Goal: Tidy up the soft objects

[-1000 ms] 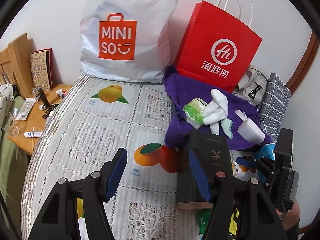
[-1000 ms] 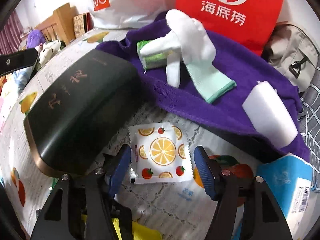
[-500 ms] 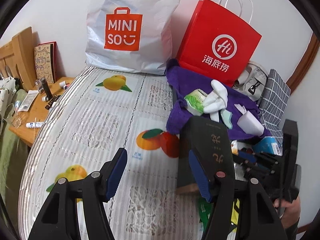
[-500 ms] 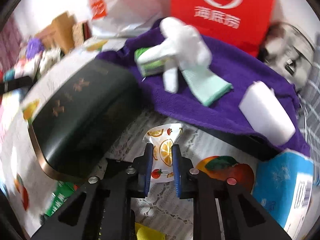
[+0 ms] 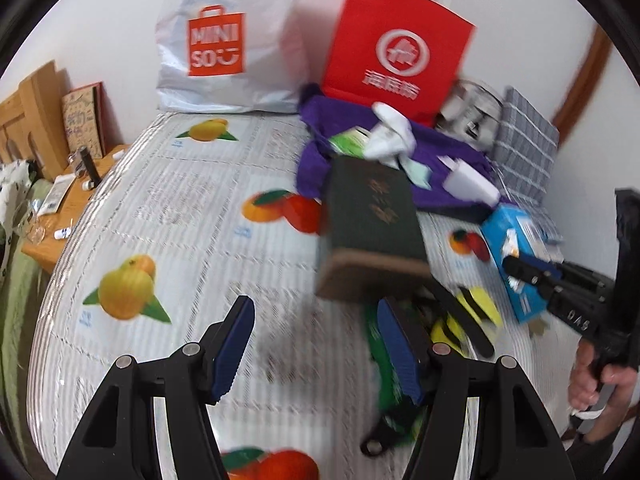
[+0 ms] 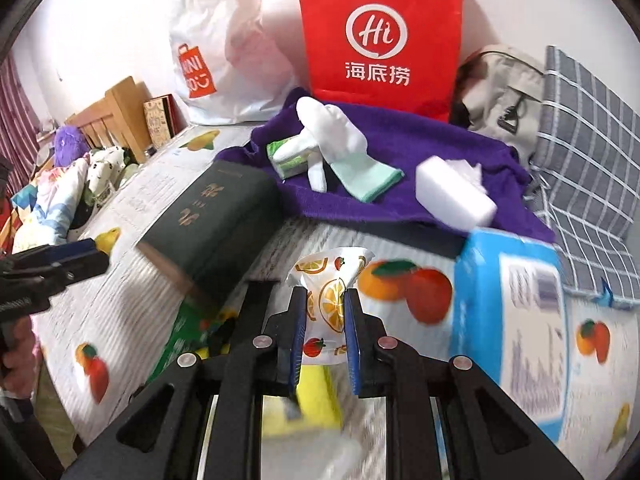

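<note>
- Blue-padded right gripper (image 6: 325,316) pinches a small white packet (image 6: 326,280) printed with orange slices and strawberries, its jaws drawn narrow on the packet's middle so the top bunches up above the pads — the packet sits clear of the fruit-print tablecloth (image 6: 132,312).
- Left gripper (image 5: 316,344) hangs over the same tablecloth (image 5: 168,208) with its jaws spread wide and nothing between them.
- Dark green book (image 6: 216,224) with gold lettering lies to the left of the held packet, one corner touching a purple towel (image 6: 400,140).
- On the towel rest a white glove (image 6: 332,132) with a mint cuff, a green tissue pack (image 6: 288,156) under its fingers and a white tissue pack (image 6: 452,196) further right.
- Light-blue box (image 6: 508,316) lies just right of the right gripper.
- Behind the towel stand a red paper bag (image 6: 380,36) and a white plastic shopping bag (image 6: 216,40) against the wall — a grey checked cloth (image 6: 588,152) sits at the far right.
- Green and yellow packets (image 5: 472,320) lie beside the book in the left wrist view, blurred.
</note>
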A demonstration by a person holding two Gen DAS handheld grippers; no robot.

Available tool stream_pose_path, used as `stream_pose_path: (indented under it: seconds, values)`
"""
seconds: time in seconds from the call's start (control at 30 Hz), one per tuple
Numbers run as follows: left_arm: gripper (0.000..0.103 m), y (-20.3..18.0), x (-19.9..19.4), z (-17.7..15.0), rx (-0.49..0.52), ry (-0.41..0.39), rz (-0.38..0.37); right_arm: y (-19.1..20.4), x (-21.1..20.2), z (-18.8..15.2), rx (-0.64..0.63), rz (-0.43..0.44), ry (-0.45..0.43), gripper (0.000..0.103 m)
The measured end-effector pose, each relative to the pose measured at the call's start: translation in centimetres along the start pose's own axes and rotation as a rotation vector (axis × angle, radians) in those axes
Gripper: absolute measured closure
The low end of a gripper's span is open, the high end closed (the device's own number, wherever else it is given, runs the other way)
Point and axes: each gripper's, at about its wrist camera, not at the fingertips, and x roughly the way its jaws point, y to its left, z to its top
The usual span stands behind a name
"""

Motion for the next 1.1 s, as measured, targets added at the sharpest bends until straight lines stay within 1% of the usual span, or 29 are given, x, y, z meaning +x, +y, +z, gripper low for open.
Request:
stream_pose_path:
  seconds: [0.1,0.2,0.43,0.53,0.63,0.7,0.73,0.83,0.97,1.0,1.07,1.1]
  values:
    - [0.041,-1.4,-0.5,-1.1,0.051,0.006,0.018,-0.2,-1.8,-1.8,0.009,-0.005,-0.012,0.085]
    - [0.041,-2.9,-0.7,-2.2,0.100,0.020,0.014,-0.6,-3.4,-3.8,0.035,-0.005,-0.022,0.085]
    - [0.041,-5.6,0.2,-4.8,0.201,0.060,-0.015,-1.5,-5.6,-7.8,0.061,-0.025,-0.026,0.085]
    - [0.042,-6.5,0.5,-5.5,0.230,0.068,-0.049,-2.4,-6.0,-9.5,0.084,-0.038,-0.018,0.085]
    - [0.048,-7.2,0.9,-5.6,0.255,0.070,-0.067,-3.7,-5.9,-11.0,0.124,-0.062,-0.002,0.084]
    - [0.056,-7.5,1.5,-5.7,0.273,0.084,-0.079,-4.7,-5.9,-12.0,0.160,-0.069,0.002,0.084]
    - [0.064,-7.6,1.8,-5.7,0.277,0.091,-0.086,-5.1,-5.9,-12.4,0.175,-0.070,0.003,0.084]
    - [0.066,-7.6,2.9,-5.7,0.279,0.113,-0.115,-6.1,-5.9,-13.4,0.201,-0.082,0.008,0.084]
    - [0.067,-7.7,3.8,-5.7,0.280,0.121,-0.143,-7.1,-5.3,-14.4,0.238,-0.088,0.020,0.084]
    - [0.069,-7.7,3.8,-5.6,0.282,0.119,-0.145,-7.3,-5.1,-14.5,0.245,-0.089,0.025,0.084]
    - [0.080,-7.8,4.1,-5.5,0.285,0.122,-0.140,-7.5,-4.6,-14.8,0.255,-0.087,0.032,0.084]
    - [0.081,-7.7,4.2,-5.4,0.280,0.122,-0.136,-7.7,-4.4,-14.9,0.258,-0.086,0.036,0.084]
